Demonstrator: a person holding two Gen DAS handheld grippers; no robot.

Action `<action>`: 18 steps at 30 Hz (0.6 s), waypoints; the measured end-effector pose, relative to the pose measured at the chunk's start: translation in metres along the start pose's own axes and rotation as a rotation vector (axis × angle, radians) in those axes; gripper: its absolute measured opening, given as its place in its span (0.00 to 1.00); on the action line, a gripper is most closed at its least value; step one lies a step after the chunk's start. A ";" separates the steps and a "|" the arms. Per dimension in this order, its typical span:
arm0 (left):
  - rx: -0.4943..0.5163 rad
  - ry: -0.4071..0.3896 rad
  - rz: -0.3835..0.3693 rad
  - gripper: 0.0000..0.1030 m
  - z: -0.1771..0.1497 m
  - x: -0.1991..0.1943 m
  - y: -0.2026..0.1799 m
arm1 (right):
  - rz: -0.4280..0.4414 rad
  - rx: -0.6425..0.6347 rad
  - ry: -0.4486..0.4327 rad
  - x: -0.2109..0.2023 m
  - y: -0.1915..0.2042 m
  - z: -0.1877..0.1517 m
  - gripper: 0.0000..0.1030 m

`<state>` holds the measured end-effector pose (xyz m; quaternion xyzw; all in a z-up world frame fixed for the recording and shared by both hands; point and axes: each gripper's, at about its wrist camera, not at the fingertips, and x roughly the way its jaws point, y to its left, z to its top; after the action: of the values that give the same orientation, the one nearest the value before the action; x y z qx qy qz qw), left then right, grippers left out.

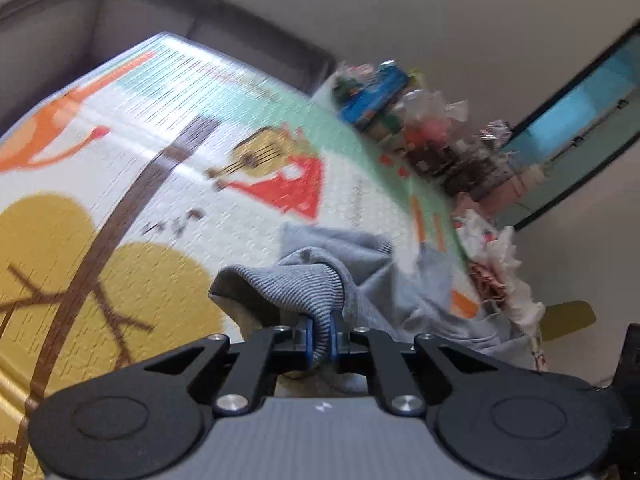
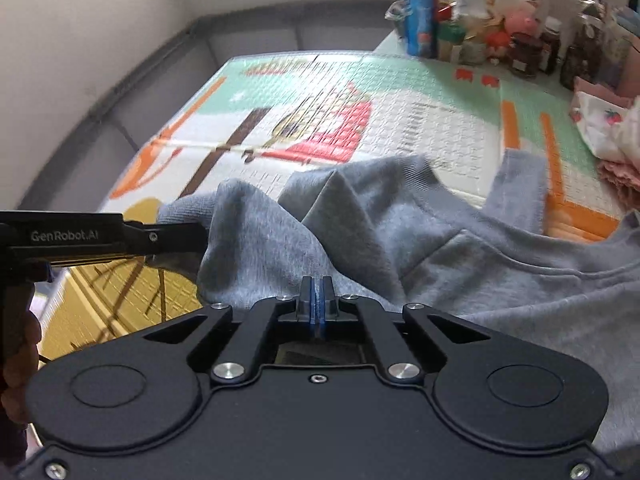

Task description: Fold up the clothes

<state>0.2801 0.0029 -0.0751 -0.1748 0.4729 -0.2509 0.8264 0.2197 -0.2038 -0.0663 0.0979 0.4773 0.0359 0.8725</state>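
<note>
Here, in the left wrist view, the left gripper [image 1: 320, 334] is clenched on the ribbed cuff of a grey sweatshirt [image 1: 316, 280], lifted off a colourful play mat [image 1: 120, 160]. In the right wrist view, the right gripper [image 2: 317, 300] pinches a fold of the sweatshirt [image 2: 400, 232], which sprawls across the mat [image 2: 400, 120]; the left gripper [image 2: 192, 240] enters from the left, gripping the cuff.
</note>
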 end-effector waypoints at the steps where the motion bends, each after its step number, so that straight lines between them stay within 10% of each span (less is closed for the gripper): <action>1: 0.015 -0.006 -0.011 0.08 0.001 -0.001 -0.010 | 0.001 0.016 -0.011 -0.007 -0.006 0.000 0.01; 18: 0.338 0.046 -0.168 0.08 -0.029 0.014 -0.186 | -0.021 0.360 -0.148 -0.129 -0.134 -0.065 0.01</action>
<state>0.2145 -0.1578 -0.0015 -0.0667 0.4265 -0.3988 0.8091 0.0907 -0.3458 -0.0216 0.2497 0.4115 -0.0664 0.8740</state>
